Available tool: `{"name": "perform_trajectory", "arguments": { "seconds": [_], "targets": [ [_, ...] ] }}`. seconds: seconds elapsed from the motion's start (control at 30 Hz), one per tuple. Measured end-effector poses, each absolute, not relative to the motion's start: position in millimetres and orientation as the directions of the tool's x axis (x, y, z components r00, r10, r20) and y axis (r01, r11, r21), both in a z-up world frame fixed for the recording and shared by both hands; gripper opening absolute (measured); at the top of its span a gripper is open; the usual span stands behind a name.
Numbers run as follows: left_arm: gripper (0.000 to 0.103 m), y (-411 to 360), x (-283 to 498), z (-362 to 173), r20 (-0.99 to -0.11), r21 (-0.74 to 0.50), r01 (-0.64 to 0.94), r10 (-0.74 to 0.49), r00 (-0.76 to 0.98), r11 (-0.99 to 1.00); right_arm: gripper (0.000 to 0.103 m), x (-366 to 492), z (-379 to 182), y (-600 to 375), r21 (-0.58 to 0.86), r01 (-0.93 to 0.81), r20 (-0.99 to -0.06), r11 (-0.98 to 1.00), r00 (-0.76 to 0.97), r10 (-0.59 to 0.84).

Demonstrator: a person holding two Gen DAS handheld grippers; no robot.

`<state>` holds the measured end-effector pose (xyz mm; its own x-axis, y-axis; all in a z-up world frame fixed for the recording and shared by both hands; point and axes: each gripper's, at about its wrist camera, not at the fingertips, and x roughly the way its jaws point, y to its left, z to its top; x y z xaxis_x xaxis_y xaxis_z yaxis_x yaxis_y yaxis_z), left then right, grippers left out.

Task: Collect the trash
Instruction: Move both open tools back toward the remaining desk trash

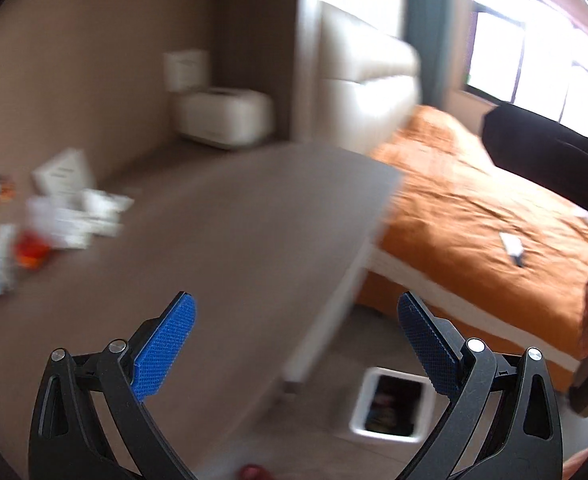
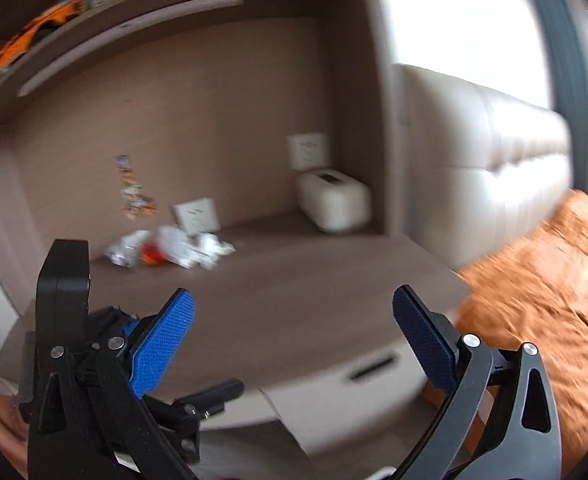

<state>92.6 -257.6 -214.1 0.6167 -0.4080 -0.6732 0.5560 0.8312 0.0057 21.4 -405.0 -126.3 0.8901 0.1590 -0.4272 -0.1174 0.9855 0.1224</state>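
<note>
Both grippers' fingers (image 1: 165, 344) spread, empty; trash pile (image 2: 169, 248) far across bare desk (image 2: 294, 300).

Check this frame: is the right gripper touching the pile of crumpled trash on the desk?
Apart. The right wrist view shows the right gripper open and empty, with bare desk between its fingertips and the trash pile lying farther back.

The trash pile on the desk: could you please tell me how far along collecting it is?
Done: the white bin on the floor already holds some dark contents. In hand: nothing; the left tool and right tool are open and empty. Left: the crumpled white wrappers with an orange item remain on the desk.
</note>
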Motion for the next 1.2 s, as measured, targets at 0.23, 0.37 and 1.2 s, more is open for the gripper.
{"name": "perform_trajectory", "arguments": {
  "seconds": [0.23,0.37,1.2],
  "targets": [
    [0.099,-157,139,-187,-0.633,0.075,0.309,-0.194,0.749,0.948,0.099,82,-113,-333,0.11,-0.303,-0.418,0.947,0.85,0.321],
    [0.099,-106,164,-187,-0.628,0.105,0.215,-0.102,0.771,0.971,0.099,116,-119,-287,0.073,-0.391,-0.439,0.917,0.813,0.382],
    [0.099,61,315,-239,-0.669,0.002,0.143,-0.105,0.736,0.99,0.099,289,-209,-147,-0.064,-0.412,-0.605,0.909,0.74,0.293]
  ]
}}
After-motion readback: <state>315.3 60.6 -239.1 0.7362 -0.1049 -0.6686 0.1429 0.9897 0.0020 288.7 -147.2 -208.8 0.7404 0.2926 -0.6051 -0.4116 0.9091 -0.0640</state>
